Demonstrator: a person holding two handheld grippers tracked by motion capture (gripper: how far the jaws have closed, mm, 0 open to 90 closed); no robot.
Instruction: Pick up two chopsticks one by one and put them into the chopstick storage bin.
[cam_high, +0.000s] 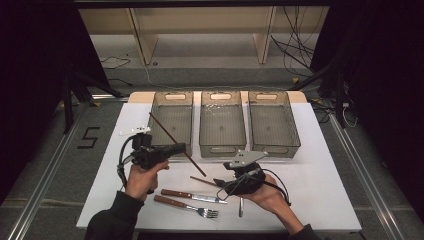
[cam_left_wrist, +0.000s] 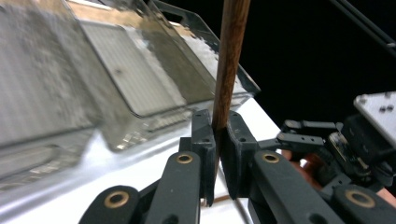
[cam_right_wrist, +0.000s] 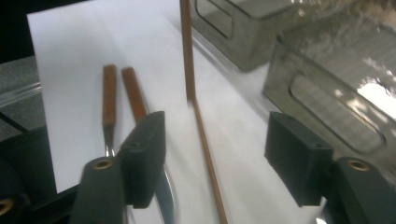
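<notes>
A white rectangular tabletop (cam_high: 320, 165) fills the middle of the high view, its near edge partly covered by the person's dark sleeves. Along its far side stand three smoky translucent plastic bins (cam_high: 222, 123) in a row, their insides hard to read through glare. At centre left, the left gripper (cam_high: 176, 148) has its jaws pinched tight on a long dark brown wooden chopstick (cam_high: 172, 140), which slants from above the leftmost bin down towards the table's middle; in the left gripper view the stick (cam_left_wrist: 229, 60) rises out of the top of the frame, its end cut off. At lower centre, the right gripper (cam_high: 218, 181) sits low in the person's hand, its jaws spread wide in the right gripper view around a second thin brown chopstick (cam_right_wrist: 208, 163) lying on the table. Near the lower middle lie a wooden-handled fork (cam_high: 185, 205) and a wooden-handled knife (cam_high: 192, 196), side by side; another metal utensil (cam_high: 240, 206) pokes out below the right hand, too hidden to identify.
</notes>
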